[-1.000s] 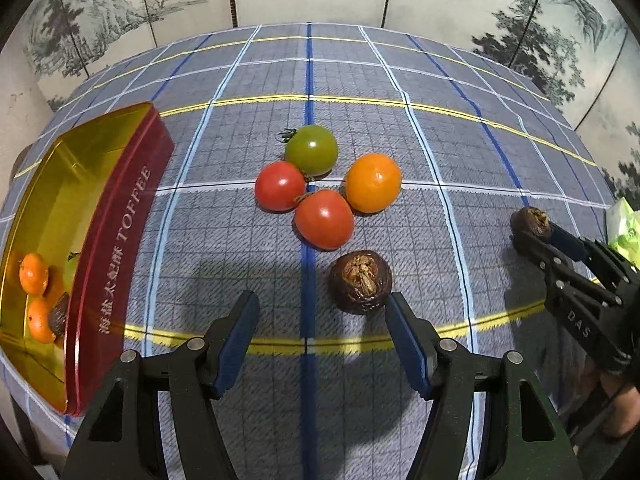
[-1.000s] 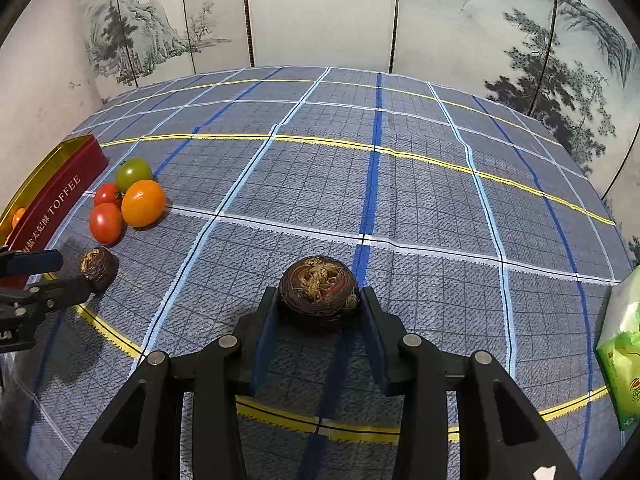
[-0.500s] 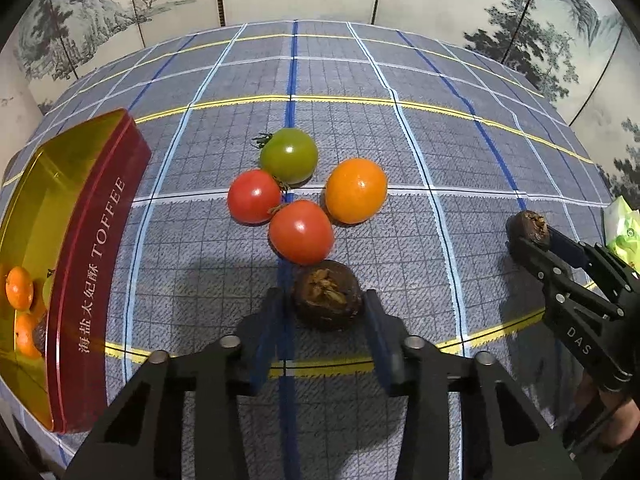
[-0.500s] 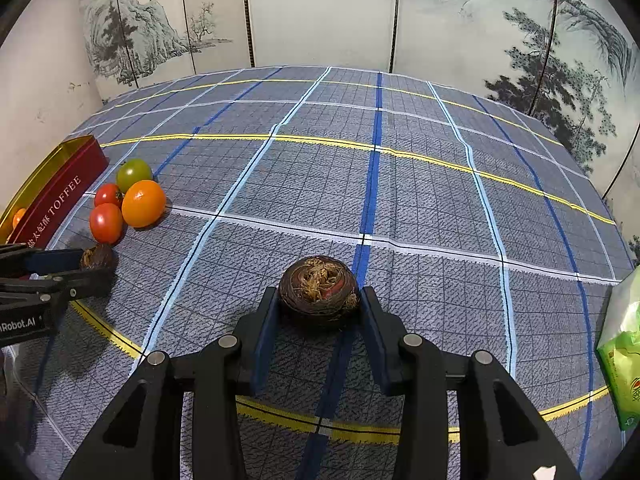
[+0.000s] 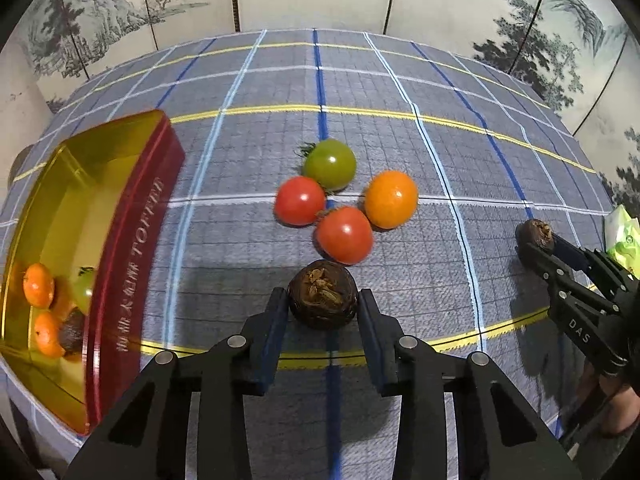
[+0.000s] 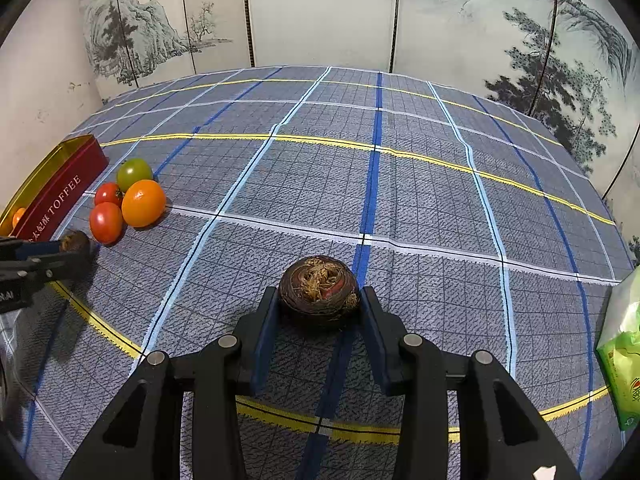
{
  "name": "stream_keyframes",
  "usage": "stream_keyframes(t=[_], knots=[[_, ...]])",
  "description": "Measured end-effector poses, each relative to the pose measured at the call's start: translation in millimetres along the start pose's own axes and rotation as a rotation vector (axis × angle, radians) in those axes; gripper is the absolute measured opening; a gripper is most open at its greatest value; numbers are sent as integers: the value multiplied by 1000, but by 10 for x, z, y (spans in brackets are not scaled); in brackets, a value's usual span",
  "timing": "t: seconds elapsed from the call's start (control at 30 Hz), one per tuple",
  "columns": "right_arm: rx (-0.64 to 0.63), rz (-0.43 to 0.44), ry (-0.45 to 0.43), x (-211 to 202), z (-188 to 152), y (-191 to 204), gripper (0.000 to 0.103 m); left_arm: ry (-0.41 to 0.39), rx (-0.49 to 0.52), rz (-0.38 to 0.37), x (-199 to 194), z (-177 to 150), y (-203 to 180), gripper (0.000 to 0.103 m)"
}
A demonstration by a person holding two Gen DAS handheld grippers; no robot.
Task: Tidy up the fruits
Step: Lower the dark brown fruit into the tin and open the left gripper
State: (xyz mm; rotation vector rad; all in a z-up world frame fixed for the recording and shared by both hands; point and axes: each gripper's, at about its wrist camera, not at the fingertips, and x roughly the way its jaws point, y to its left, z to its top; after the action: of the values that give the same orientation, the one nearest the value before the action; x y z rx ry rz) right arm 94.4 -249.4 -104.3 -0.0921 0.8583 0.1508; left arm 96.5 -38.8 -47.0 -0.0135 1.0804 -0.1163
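My left gripper [image 5: 323,300] is shut on a brown round fruit [image 5: 323,294] on the checked cloth, just in front of a cluster of tomatoes: one green [image 5: 330,164], two red [image 5: 300,200] and one orange [image 5: 391,199]. The nearer red tomato [image 5: 345,234] almost touches the held fruit. My right gripper [image 6: 319,300] is shut on a second brown fruit [image 6: 318,284] further right on the cloth. A red and gold toffee tin [image 5: 132,248] at the left holds small oranges [image 5: 38,284], a green fruit and a brown one.
A green packet [image 6: 620,352] lies at the table's right edge. A painted folding screen [image 6: 320,12] stands behind the table. The cloth beyond the tomatoes and between the two grippers is bare.
My left gripper moved forward around the brown fruit and shut on it. The right gripper stayed in place, still shut on its own brown fruit.
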Motion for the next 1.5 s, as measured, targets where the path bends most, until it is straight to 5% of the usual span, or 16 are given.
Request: stream_keyframes(t=[0.43,0.87,1.5], knots=[[-1,-1,0,-1,-5,1,38,-65,11,30,-284,45,209,37],[-2,-1,0,0,-6,3,38,-125,-65,162,-453,126,924,37],[-2,-1,0,-1,-6,5,38,-71,-187,233,-247,50,1707,37]])
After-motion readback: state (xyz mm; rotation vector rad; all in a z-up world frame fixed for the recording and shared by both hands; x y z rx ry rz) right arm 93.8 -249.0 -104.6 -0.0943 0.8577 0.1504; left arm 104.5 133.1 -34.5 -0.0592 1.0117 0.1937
